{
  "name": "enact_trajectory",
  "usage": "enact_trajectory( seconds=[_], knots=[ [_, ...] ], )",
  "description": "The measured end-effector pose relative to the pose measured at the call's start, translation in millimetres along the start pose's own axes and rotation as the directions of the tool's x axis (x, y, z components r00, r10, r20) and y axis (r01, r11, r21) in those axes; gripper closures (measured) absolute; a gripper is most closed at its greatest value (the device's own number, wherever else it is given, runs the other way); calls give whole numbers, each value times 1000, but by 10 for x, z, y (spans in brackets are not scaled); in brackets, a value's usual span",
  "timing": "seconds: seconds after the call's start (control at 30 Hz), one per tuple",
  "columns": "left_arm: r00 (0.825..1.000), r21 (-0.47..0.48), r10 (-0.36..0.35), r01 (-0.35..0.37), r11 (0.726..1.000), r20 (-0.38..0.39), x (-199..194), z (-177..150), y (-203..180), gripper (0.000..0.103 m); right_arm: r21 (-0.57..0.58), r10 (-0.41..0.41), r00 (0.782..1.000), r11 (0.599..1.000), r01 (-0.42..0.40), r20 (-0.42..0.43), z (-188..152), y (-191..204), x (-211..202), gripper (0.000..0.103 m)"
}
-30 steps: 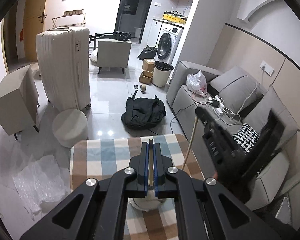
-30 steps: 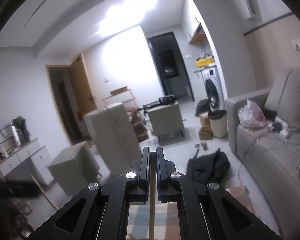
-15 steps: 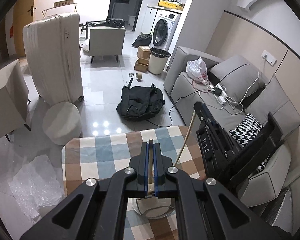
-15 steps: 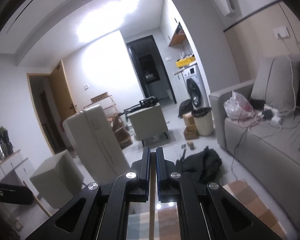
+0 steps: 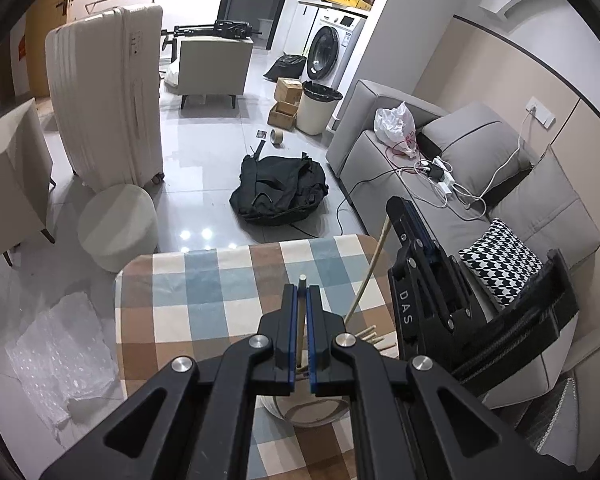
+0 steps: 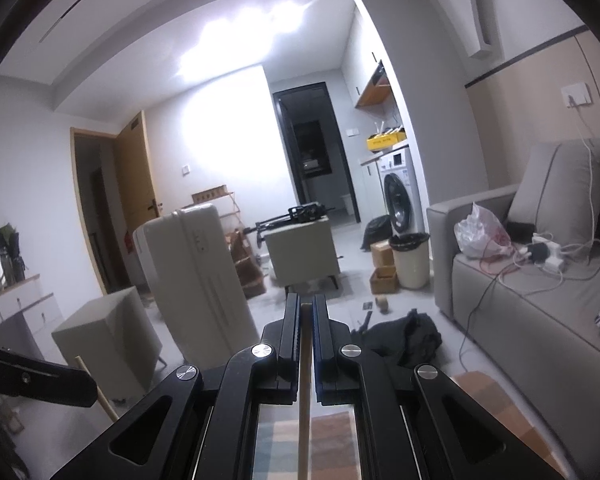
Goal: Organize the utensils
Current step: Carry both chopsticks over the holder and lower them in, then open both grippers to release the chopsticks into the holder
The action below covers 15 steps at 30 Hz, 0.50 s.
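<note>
The left gripper (image 5: 301,312) pinches a chopstick (image 5: 301,320) between pads pressed together, its lower end now dipping just below the fingers into the holder (image 5: 304,412), which a second ago sat farther beneath. Beside it, the right gripper (image 6: 307,328) likewise clamps its own chopstick (image 6: 305,420), having sunk toward the checked tablecloth (image 5: 204,292). Just right of the left fingers, more chopsticks (image 5: 370,336) lean out over the holder's rim. Both sticks seem nearly ready for release into the holder.
</note>
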<state>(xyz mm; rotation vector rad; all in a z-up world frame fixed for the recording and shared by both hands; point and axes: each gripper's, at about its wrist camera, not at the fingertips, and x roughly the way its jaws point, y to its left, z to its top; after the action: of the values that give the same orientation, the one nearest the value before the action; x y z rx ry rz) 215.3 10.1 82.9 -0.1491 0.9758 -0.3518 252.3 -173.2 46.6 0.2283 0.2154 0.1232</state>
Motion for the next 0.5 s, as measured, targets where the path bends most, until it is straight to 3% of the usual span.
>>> enact_trajectory(
  seconds=[0.3, 0.5],
  knots=[
    [999, -13, -13, 13, 1000, -30, 75, -65, 13, 103, -26, 56, 996, 998, -58, -76, -58, -93, -200, 98],
    [997, -1, -62, 62, 998, -55, 184, -188, -74, 103, -58, 138, 969, 986, -153, -206, -253, -134, -408, 97]
  ],
)
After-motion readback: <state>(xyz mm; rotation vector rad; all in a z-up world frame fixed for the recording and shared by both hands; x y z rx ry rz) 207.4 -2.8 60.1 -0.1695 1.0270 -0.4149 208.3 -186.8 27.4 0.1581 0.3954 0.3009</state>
